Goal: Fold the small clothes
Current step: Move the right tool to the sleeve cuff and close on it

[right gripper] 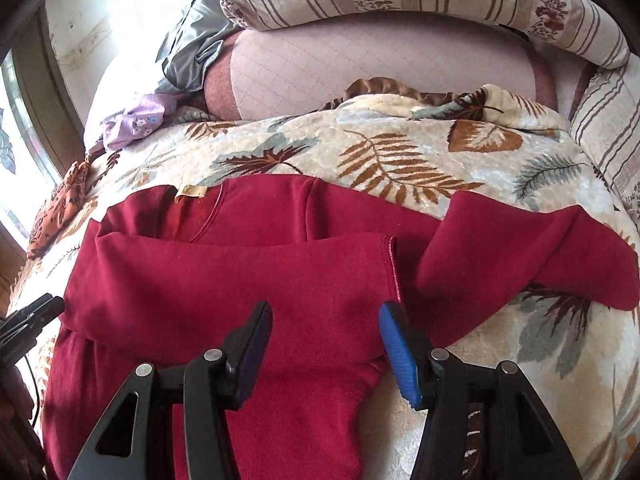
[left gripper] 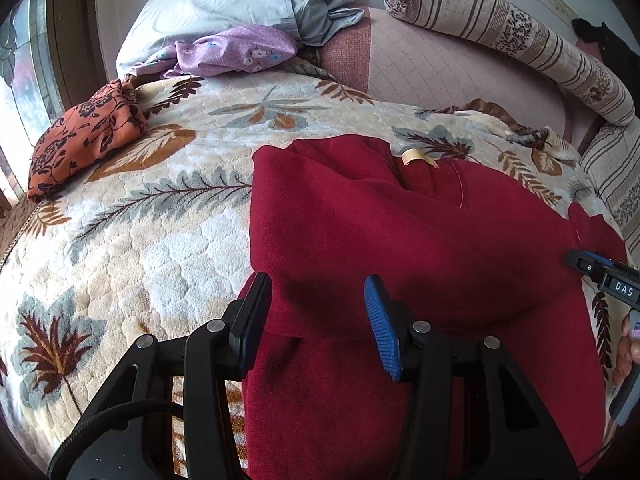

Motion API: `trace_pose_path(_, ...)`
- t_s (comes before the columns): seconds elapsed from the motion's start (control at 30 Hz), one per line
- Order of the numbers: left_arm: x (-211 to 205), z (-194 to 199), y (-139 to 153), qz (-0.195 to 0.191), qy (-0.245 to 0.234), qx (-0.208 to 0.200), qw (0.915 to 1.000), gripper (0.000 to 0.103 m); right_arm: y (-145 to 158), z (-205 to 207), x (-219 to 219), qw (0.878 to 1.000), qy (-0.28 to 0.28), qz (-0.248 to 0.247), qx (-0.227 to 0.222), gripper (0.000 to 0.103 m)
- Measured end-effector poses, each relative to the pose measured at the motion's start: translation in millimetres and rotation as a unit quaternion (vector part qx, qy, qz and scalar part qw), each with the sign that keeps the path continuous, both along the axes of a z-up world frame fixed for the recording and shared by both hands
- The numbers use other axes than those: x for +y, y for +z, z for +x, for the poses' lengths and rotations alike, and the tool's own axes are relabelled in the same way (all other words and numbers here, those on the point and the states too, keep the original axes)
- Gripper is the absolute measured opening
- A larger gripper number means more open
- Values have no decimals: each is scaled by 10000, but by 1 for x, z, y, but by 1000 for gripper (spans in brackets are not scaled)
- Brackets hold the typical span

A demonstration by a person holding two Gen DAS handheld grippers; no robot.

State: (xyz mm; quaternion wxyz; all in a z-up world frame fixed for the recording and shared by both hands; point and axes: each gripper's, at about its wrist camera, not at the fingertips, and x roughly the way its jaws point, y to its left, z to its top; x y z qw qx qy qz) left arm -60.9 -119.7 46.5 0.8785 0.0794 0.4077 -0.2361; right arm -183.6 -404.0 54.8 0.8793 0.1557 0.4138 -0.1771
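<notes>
Garment: red top (right gripper: 240, 272) lies flat on the bed's leaf-print blanket (left gripper: 140, 240), long axis across the right view; its free sleeve (right gripper: 520, 252) trails past the right tongs (right gripper: 324, 344), the nearer. Both right and left tongs (left gripper: 316, 320) stand apart, empty, above cloth.

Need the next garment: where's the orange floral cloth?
In the left wrist view, the orange floral cloth lies at the blanket's far left edge by the window, left of the red top.

A home bedroom — leaf-patterned blanket (left gripper: 160, 216), pillow (left gripper: 224, 4), striped bolster (left gripper: 520, 36) beside a window (left gripper: 24, 64).
</notes>
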Motion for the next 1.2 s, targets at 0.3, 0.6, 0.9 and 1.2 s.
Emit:
trace_pose_path(0.3, -12, 7, -12, 196, -1, 94, 9998, 48, -23, 12, 1, 9995, 42, 31, 325, 54)
trace_pose_path(0.6, -18, 9, -19, 257, 32, 178, 9995, 48, 3, -30, -21, 9997, -160, 139, 92, 64)
trace_pose_path(0.9, -16, 11, -20, 136, 59, 239, 9996, 48, 9, -107, -131, 9838, -1649, 687, -178, 64)
trace_pose_path(1.2, -17, 12, -21, 120, 66, 244, 9996, 48, 4, -159, -195, 9423, -2866, 1537, -798, 65)
